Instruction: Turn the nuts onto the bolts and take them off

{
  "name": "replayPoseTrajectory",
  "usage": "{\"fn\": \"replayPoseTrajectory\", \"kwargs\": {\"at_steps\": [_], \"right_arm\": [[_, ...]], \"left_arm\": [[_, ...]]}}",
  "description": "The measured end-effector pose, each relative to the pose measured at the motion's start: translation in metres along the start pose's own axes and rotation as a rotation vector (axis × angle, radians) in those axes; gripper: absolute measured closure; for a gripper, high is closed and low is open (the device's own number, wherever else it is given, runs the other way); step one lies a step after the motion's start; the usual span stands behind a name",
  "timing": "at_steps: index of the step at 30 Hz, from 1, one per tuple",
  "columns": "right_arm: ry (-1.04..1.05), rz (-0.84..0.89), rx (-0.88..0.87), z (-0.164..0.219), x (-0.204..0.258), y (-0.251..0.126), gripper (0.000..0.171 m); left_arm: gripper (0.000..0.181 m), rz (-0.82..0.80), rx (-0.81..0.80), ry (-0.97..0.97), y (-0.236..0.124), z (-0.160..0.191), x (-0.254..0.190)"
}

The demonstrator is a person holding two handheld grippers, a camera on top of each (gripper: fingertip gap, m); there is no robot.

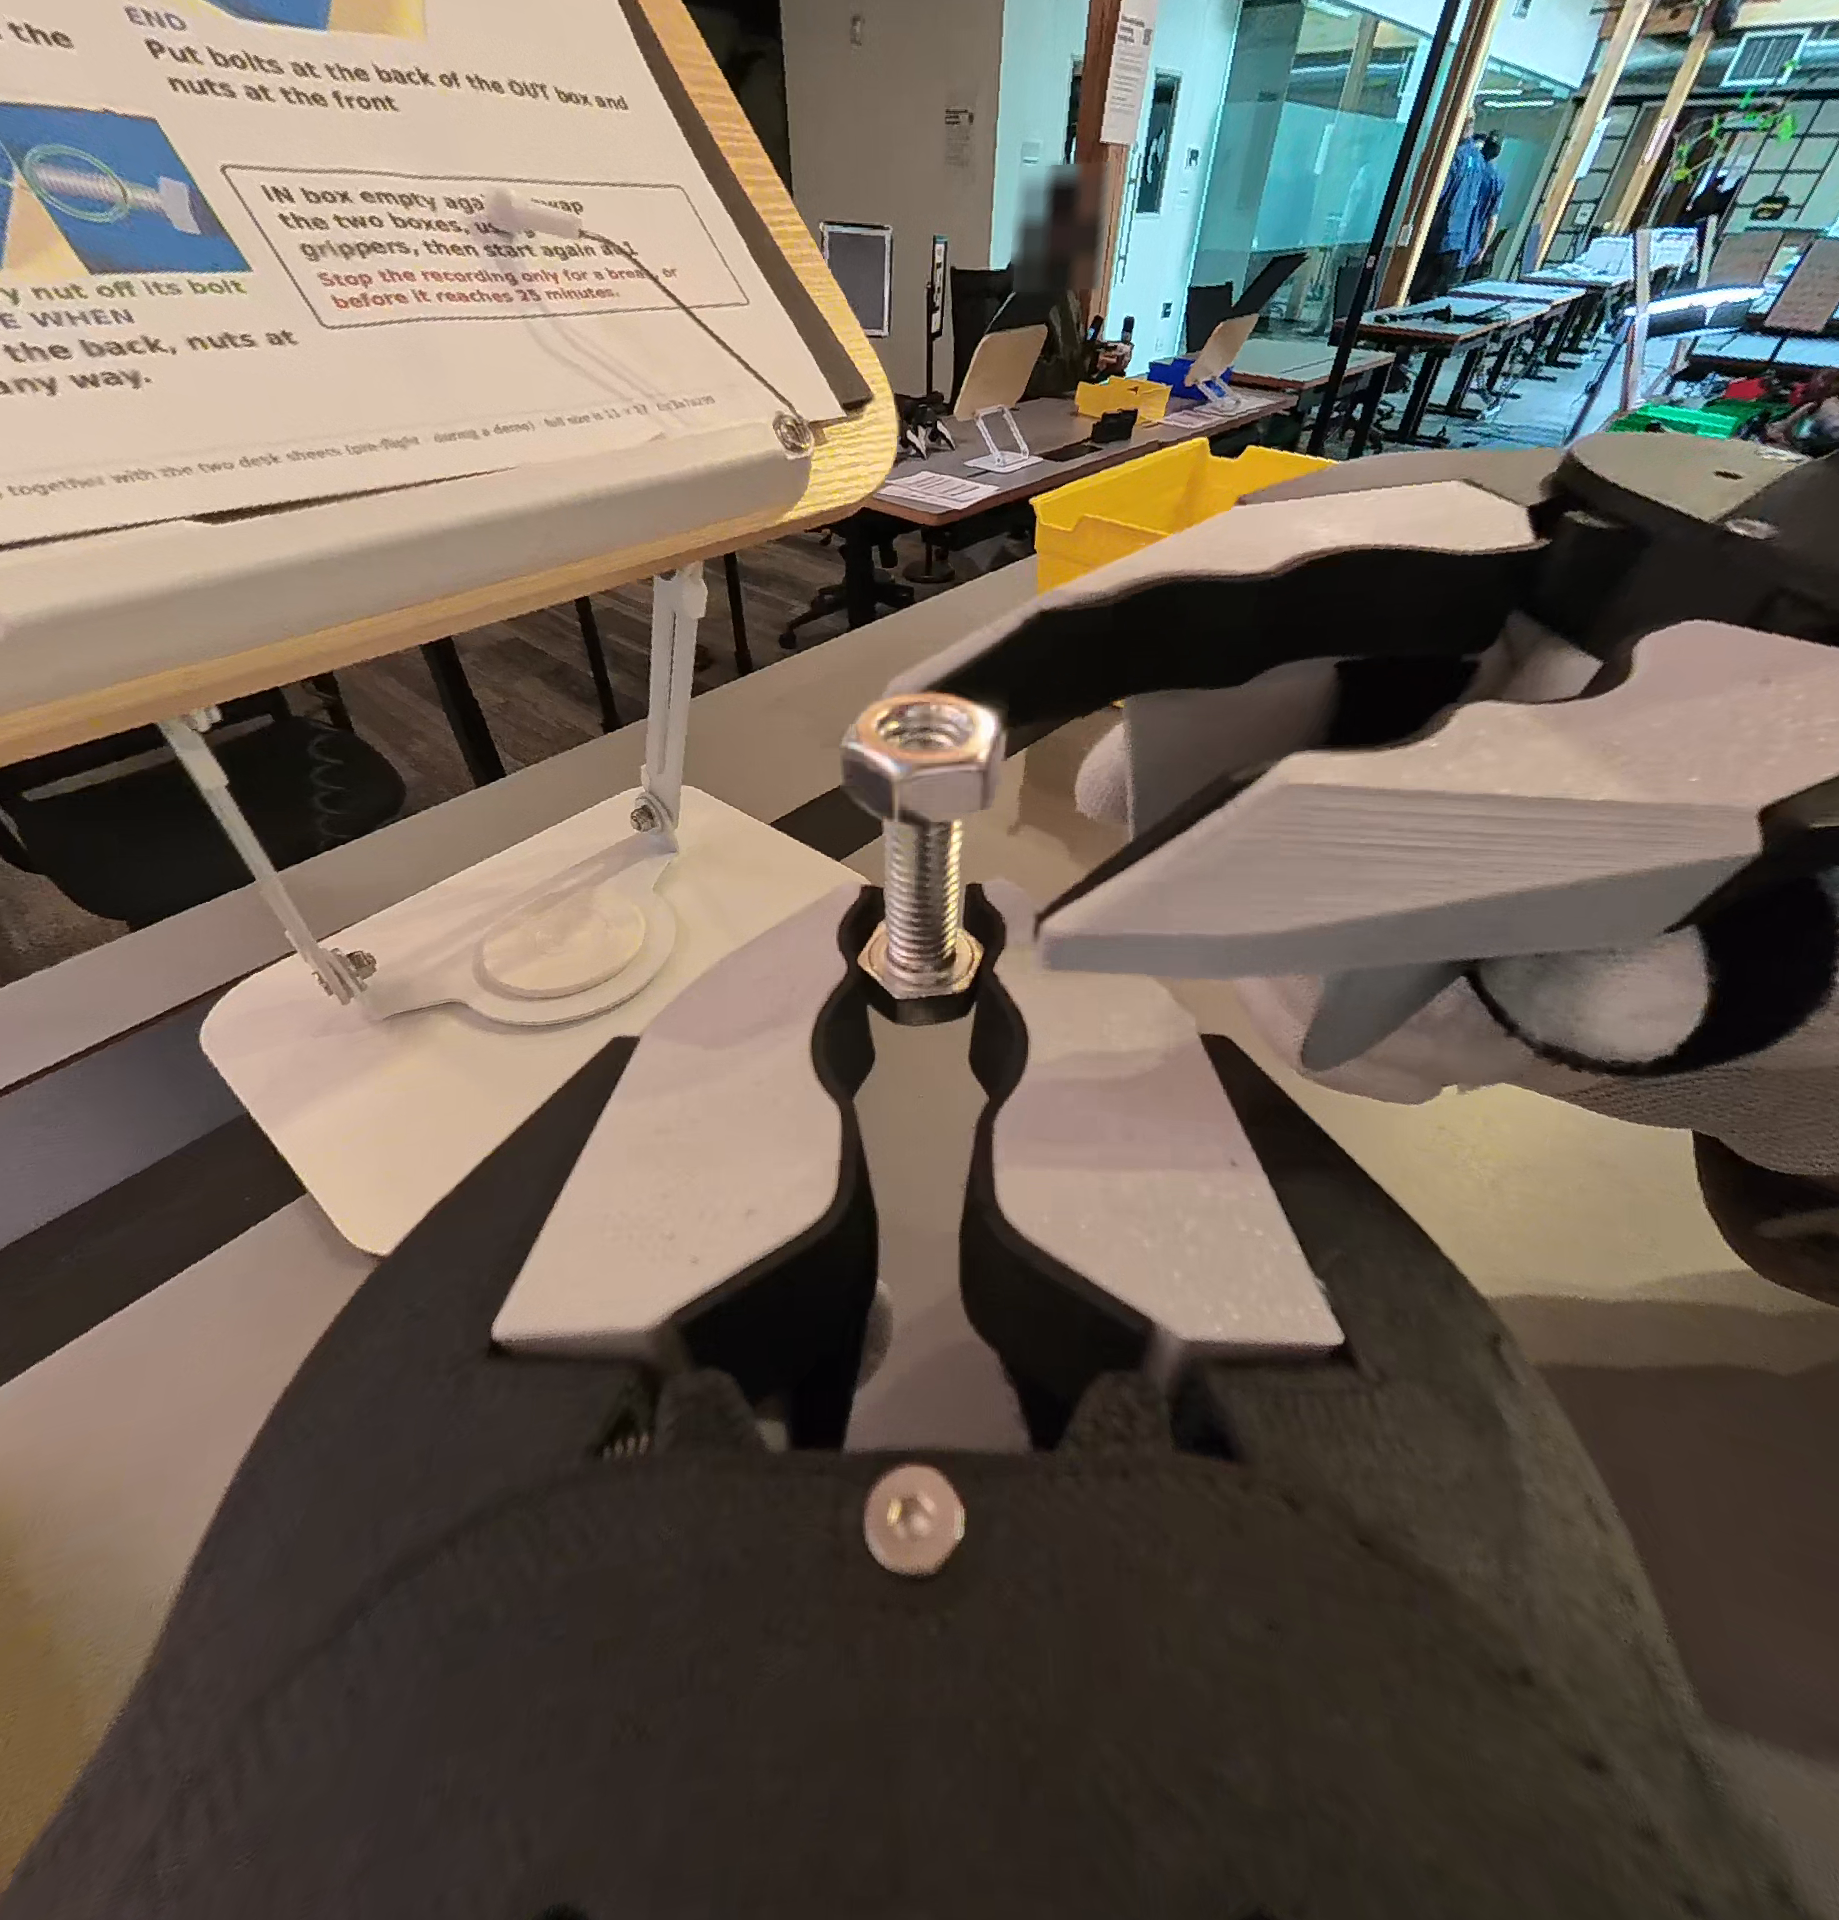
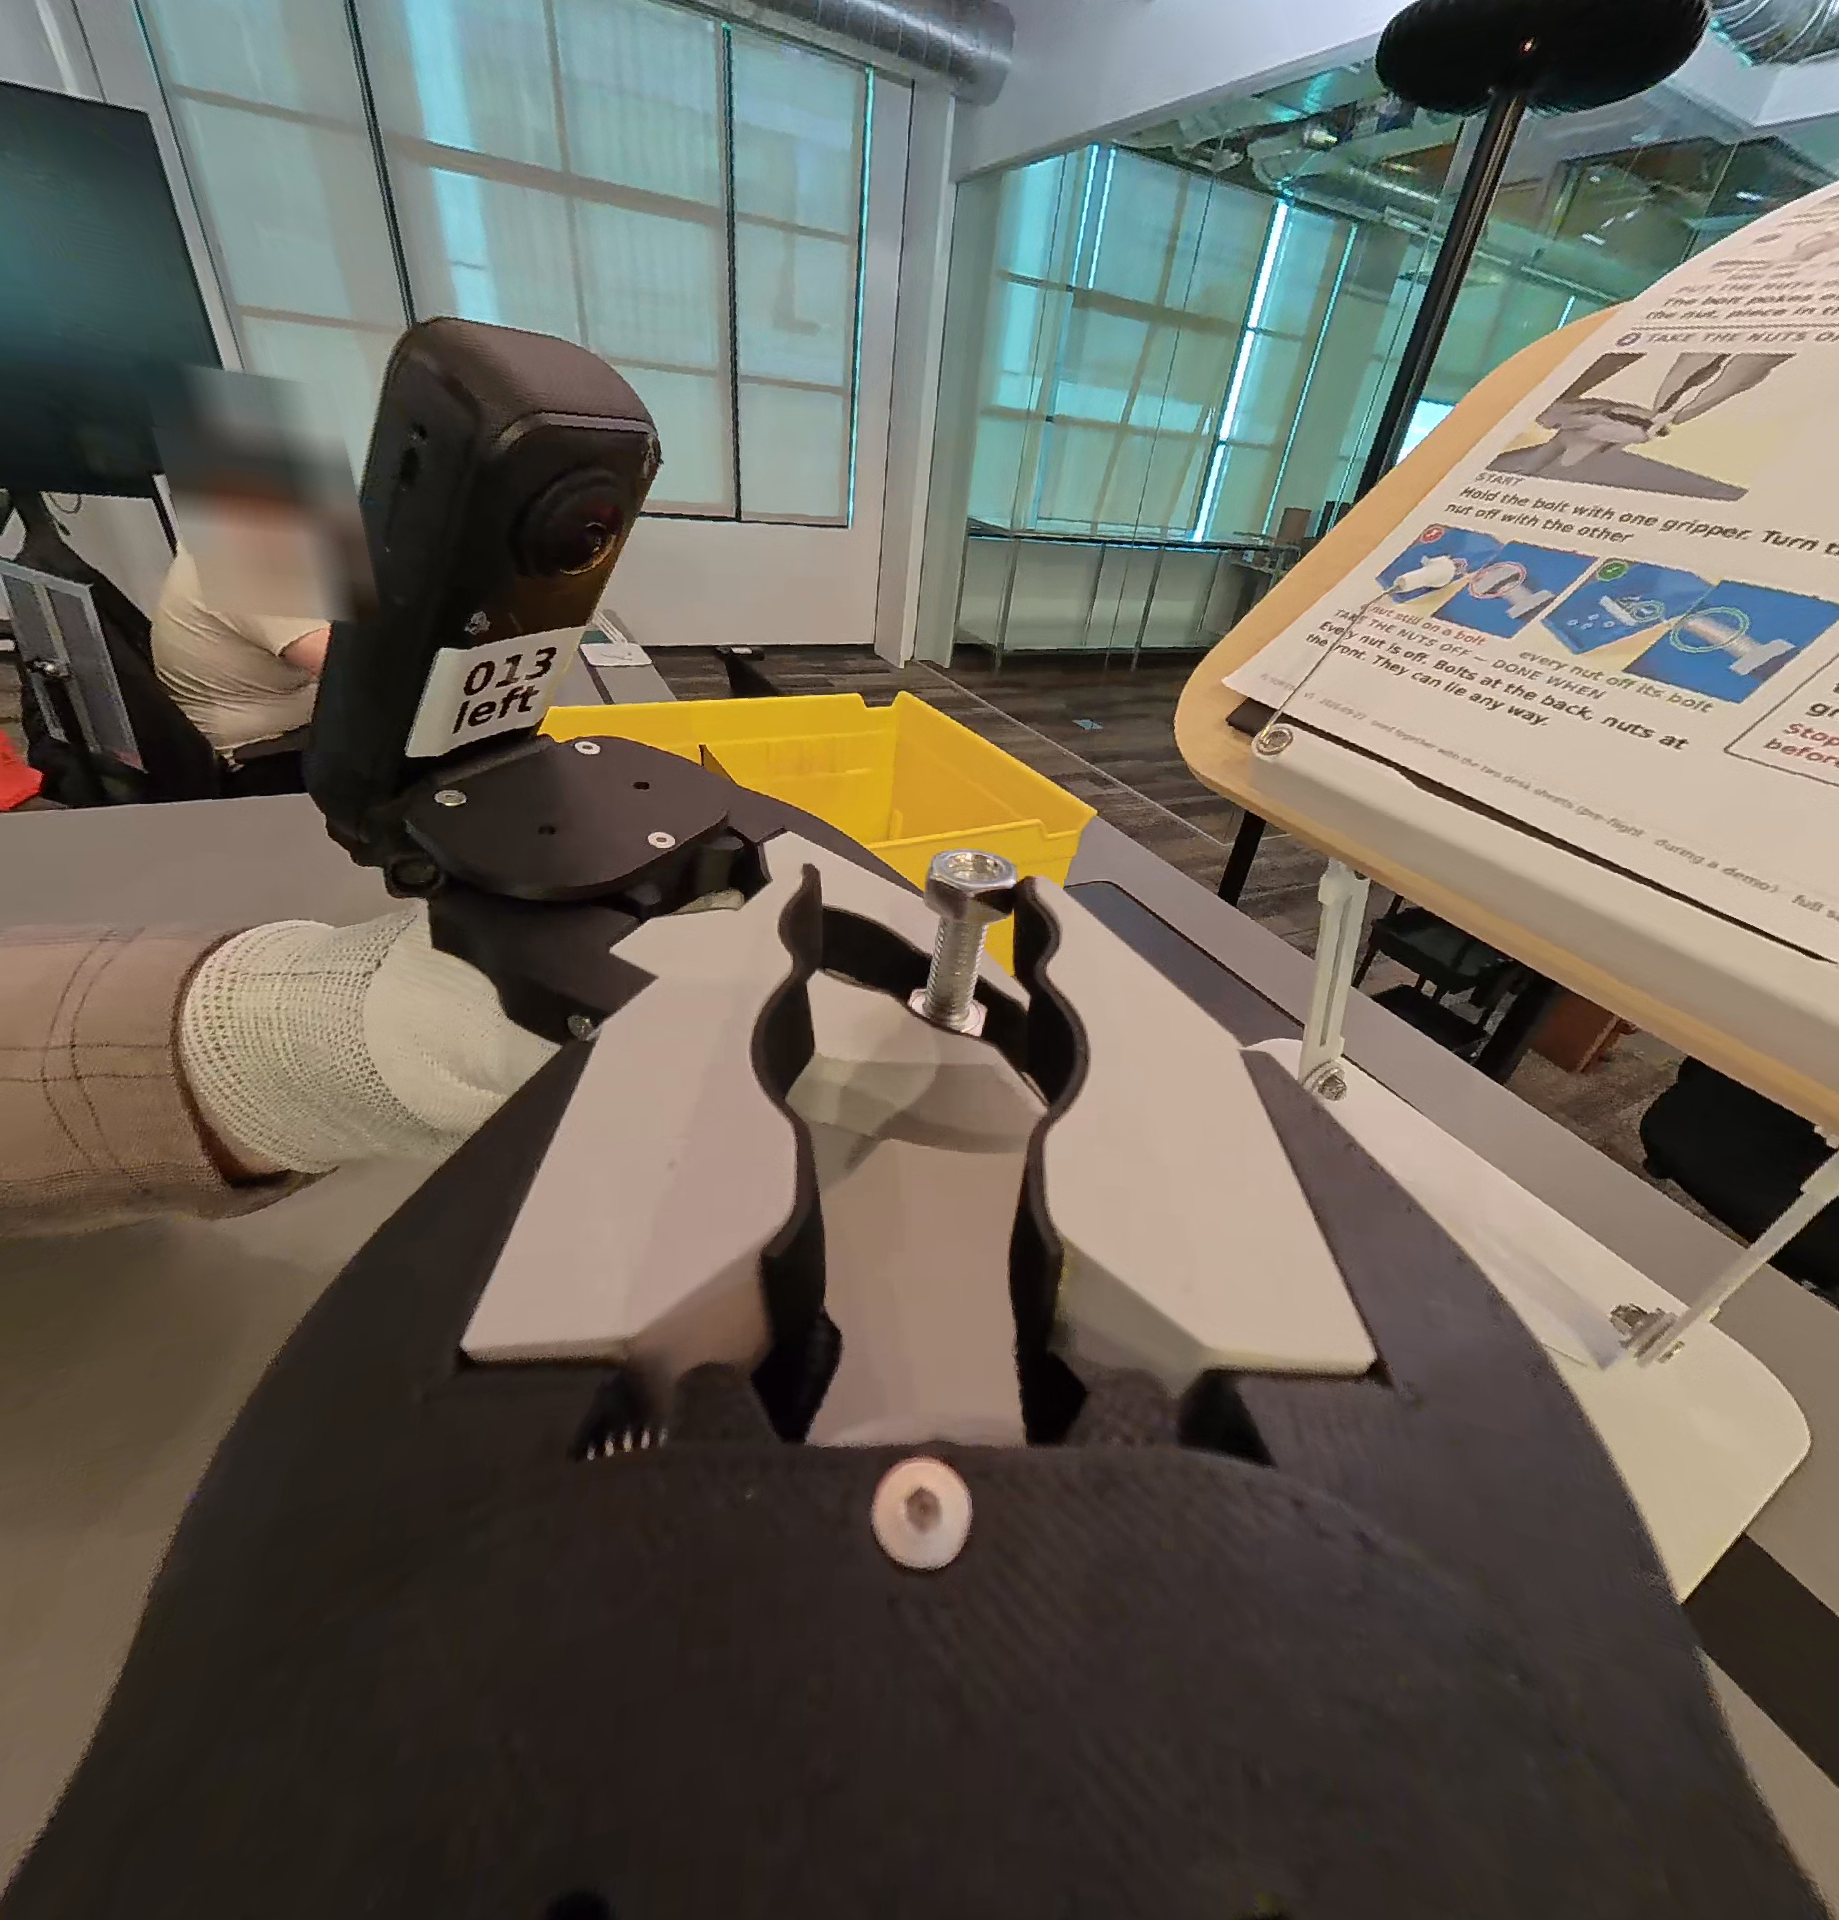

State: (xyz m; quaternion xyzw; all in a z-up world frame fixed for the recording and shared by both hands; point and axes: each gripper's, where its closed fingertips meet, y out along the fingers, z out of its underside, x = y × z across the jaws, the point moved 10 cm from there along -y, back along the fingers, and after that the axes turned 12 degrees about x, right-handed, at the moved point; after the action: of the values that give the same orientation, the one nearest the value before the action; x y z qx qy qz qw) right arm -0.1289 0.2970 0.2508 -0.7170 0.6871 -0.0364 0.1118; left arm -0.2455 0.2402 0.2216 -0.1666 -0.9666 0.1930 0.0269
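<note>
A silver bolt (image 1: 923, 894) stands upright with its head down, clamped between the fingertips of my left gripper (image 1: 925, 966), which is shut on it. A hex nut (image 1: 920, 764) sits on the top end of the thread. My right gripper (image 1: 998, 821) comes in from the right, open, one fingertip against the nut's far side and the other apart from it. In the right wrist view the nut (image 2: 972, 878) lies between the open fingers of my right gripper (image 2: 920, 904), close to the right finger (image 2: 1040, 925), above the bolt (image 2: 951, 971).
A tilted wooden stand with an instruction sheet (image 1: 375, 312) rests on a white base plate (image 1: 427, 1091) just left of the bolt. A yellow bin (image 2: 894, 769) stands on the grey table (image 2: 115, 1403) behind. A gloved hand (image 2: 302, 1039) holds the left gripper.
</note>
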Motion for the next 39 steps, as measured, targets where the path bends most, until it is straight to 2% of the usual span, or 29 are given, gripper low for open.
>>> {"fn": "replayPoseTrajectory", "kwargs": {"at_steps": [5, 10, 13, 17, 21, 27, 29, 33, 36, 39], "right_arm": [[-0.026, -0.011, 0.001, -0.001, 0.003, 0.0, 0.14], [-0.076, -0.081, -0.016, -0.003, 0.012, 0.0, 0.152], [-0.057, -0.029, -0.043, -0.004, 0.008, -0.002, 0.147], [-0.006, 0.011, -0.028, -0.001, 0.0, -0.002, 0.128], [-0.02, -0.013, -0.009, 0.0, 0.003, 0.001, 0.127], [-0.03, -0.03, -0.016, -0.001, 0.003, -0.003, 0.141], [-0.063, -0.1, -0.017, -0.002, 0.009, -0.003, 0.156], [-0.063, -0.067, -0.04, -0.003, 0.008, -0.004, 0.15], [-0.016, 0.007, -0.017, 0.0, -0.001, -0.003, 0.126], [-0.017, -0.009, -0.01, 0.001, -0.001, -0.002, 0.13]], "left_arm": [[0.167, -0.009, -0.004, -0.021, -0.002, 0.0, 0.005], [0.166, -0.013, -0.004, -0.027, -0.003, 0.0, 0.007], [0.166, -0.008, 0.0, -0.02, -0.002, 0.0, 0.005], [0.167, 0.003, 0.002, -0.011, -0.001, 0.0, 0.003], [0.167, 0.004, 0.012, -0.001, 0.001, 0.001, 0.001], [0.167, -0.012, 0.006, -0.02, -0.001, 0.001, 0.005], [0.167, -0.011, 0.003, -0.027, -0.002, 0.001, 0.007], [0.167, -0.012, 0.006, -0.02, -0.002, 0.0, 0.006], [0.166, -0.006, 0.007, -0.015, -0.002, 0.0, 0.005], [0.167, -0.006, 0.009, -0.011, -0.001, 0.001, 0.004]]}}
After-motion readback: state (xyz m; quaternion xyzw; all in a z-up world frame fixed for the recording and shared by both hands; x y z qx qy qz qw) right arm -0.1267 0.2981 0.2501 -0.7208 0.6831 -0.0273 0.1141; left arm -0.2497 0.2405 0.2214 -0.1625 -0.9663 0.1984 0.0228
